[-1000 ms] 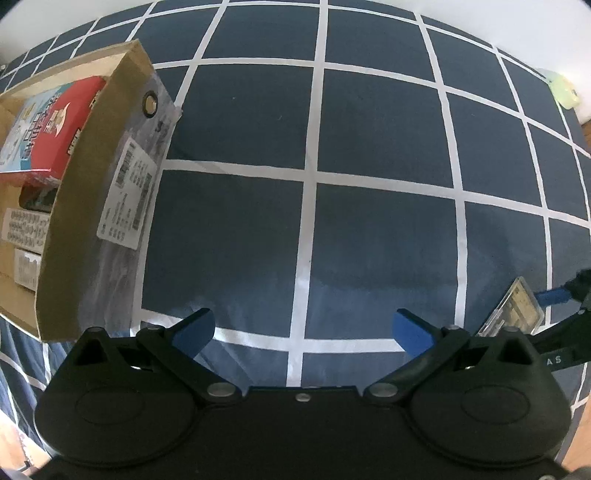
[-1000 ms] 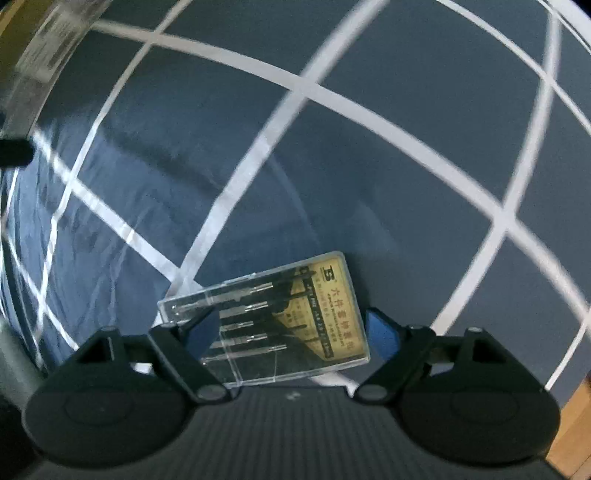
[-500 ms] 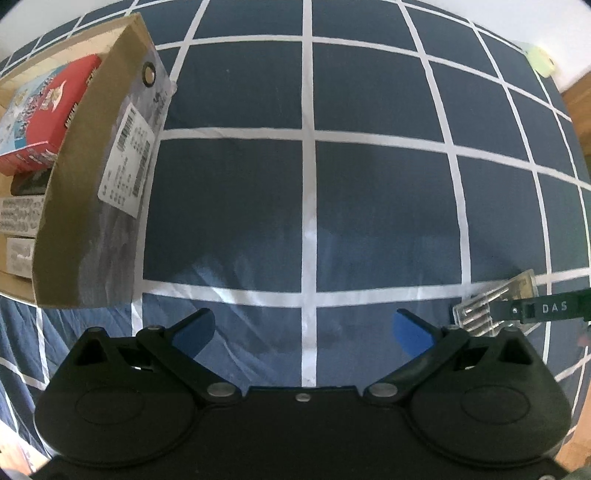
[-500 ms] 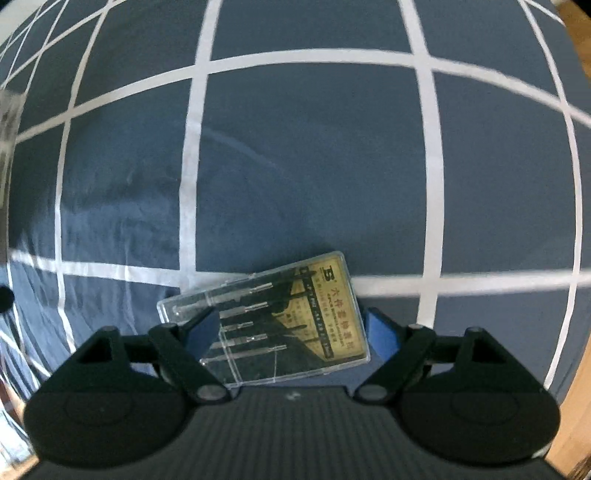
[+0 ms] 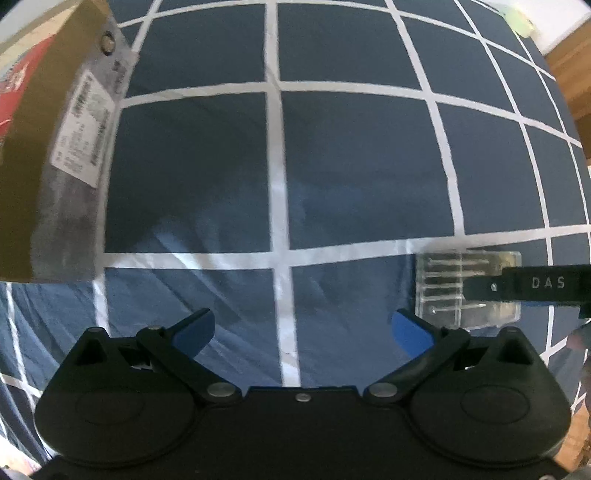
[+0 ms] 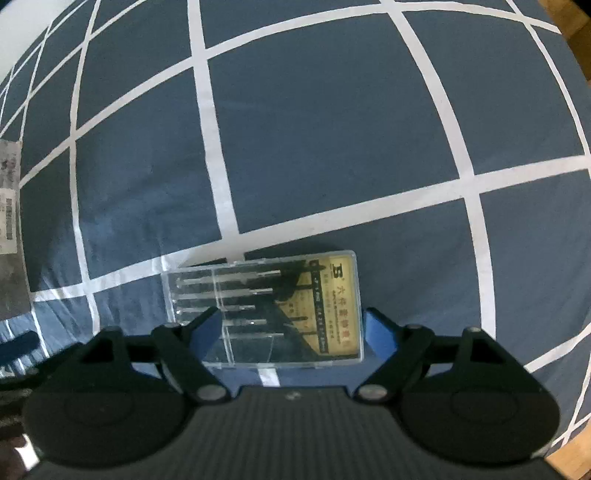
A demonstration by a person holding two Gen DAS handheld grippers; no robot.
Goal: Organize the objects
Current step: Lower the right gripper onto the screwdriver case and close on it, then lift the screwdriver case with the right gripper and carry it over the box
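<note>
My right gripper (image 6: 291,325) jaws pinch the clear tool case (image 6: 266,310). It is smooth and could slip out. My left gripper (image 5: 301,328) jaws are wide apart, holding nothing.

Setting: domestic, most likely a bedroom. Work surface is soft fabric, a navy sheet with a white grid (image 5: 354,166), creased and dimpled as bedding over a mattress. Wooden floor (image 5: 576,70) visible past the fabric's far right edge; same wood tone at the lower right corner in the right wrist view. White wall (image 5: 535,11) beyond the top edge. A used cardboard box (image 5: 37,155) with a shipping label (image 5: 83,129) sits on the sheet at left, holding retail packaging, including a red printed carton (image 5: 14,85).
</note>
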